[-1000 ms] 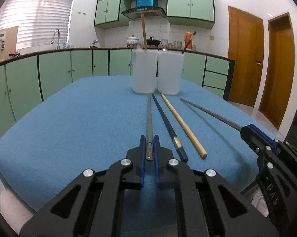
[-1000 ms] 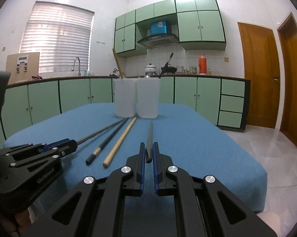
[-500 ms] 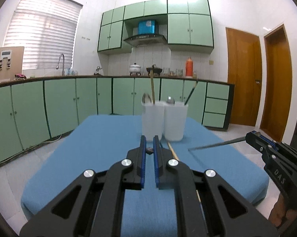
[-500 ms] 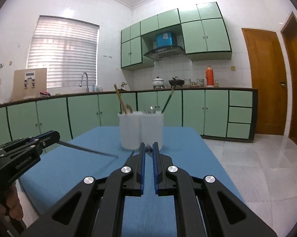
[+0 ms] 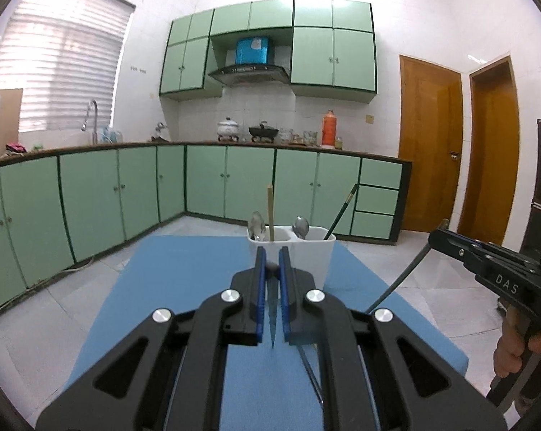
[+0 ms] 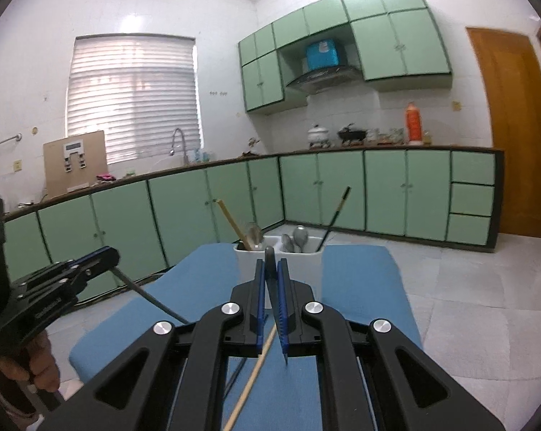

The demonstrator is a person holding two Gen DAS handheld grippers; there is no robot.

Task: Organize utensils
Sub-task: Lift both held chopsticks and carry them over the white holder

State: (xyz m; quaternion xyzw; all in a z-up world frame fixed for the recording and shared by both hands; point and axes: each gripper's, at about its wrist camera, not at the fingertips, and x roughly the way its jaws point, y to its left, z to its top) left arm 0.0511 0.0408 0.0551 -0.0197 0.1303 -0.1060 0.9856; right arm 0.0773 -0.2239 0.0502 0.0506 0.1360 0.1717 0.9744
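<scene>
Covering the table [image 5: 170, 287] is a blue cloth, and around it stands a kitchen with pale green cabinets [image 5: 91, 197], a window blind [image 5: 58, 72] at 10 o'clock and brown wooden doors [image 5: 428, 143] at 3 o'clock. On the far end of the cloth, at 12 o'clock from both cameras, stand two white containers [image 5: 308, 251] side by side, touching. They hold spoons [image 6: 299, 237], a pale wooden chopstick [image 5: 270, 212] and a dark chopstick [image 5: 342, 212] that leans to the right.

The left gripper [image 5: 271, 269] is closed on a thin grey metal chopstick [image 5: 272, 319]; the stick hangs down between the blue pads, with its pointed end low. The right gripper [image 6: 269, 273] is closed in the same way on a second grey metal chopstick [image 6: 281, 330], also pointing down. Each gripper is seen in the other camera, at 3 o'clock and at 9 o'clock, with its stick slanting down toward the cloth.

On the cloth under the right gripper lies a light wooden chopstick [image 6: 250, 380]. Beside it a dark stick is mostly hidden behind the black gripper frame, so I cannot tell its whole shape. The hands are cut off at the picture edges.
</scene>
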